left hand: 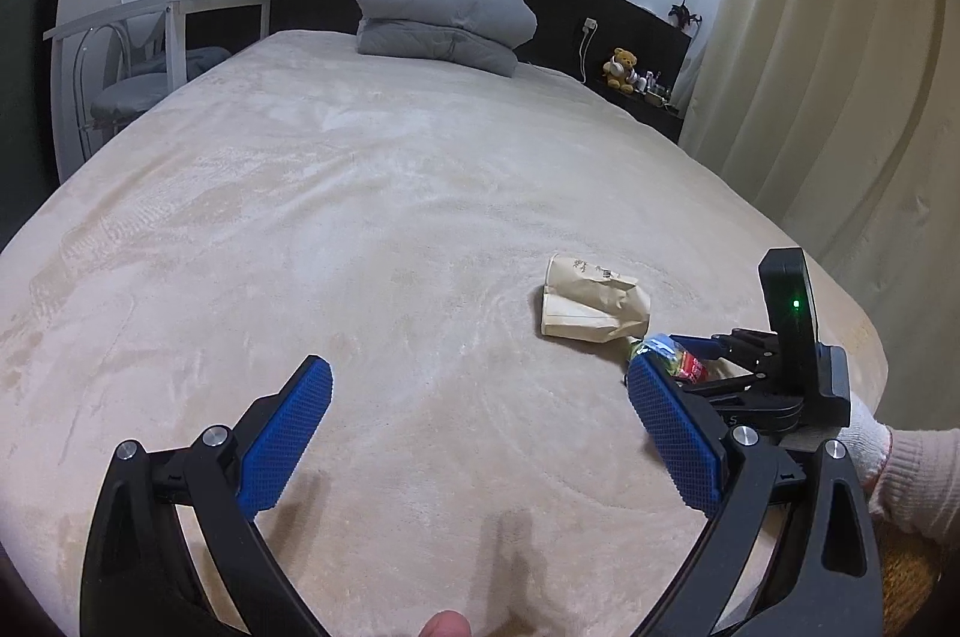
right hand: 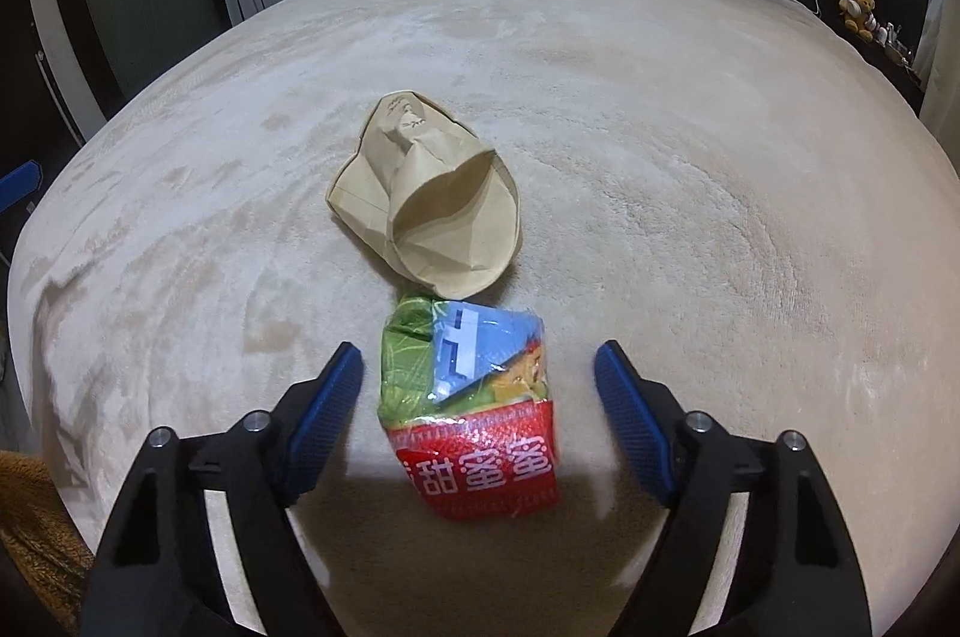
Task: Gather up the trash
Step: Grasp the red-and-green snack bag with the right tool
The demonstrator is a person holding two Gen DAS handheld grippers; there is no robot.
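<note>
Straddling a crinkled red, green and blue snack packet (right hand: pixel 468 409), right gripper (right hand: pixel 480 373) parted, pads clear of it, crumpled brown paper bag (right hand: pixel 426 205) just beyond the packet, left gripper (left hand: pixel 480 391) wide, empty, beside it on the beige plush bedspread (left hand: pixel 360 193).

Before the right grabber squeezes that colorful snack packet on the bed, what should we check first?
1. Snack packet sits between the right gripper fingers: ok.
2. Pads pressing on the packet: not ok, gaps show on both sides.
3. Paper bag clear of the fingers: ok, though it touches or overlaps the packet's far end.
4. Left gripper open and holding nothing: ok.
5. Bed cover clear of the pads: cannot tell.
</note>
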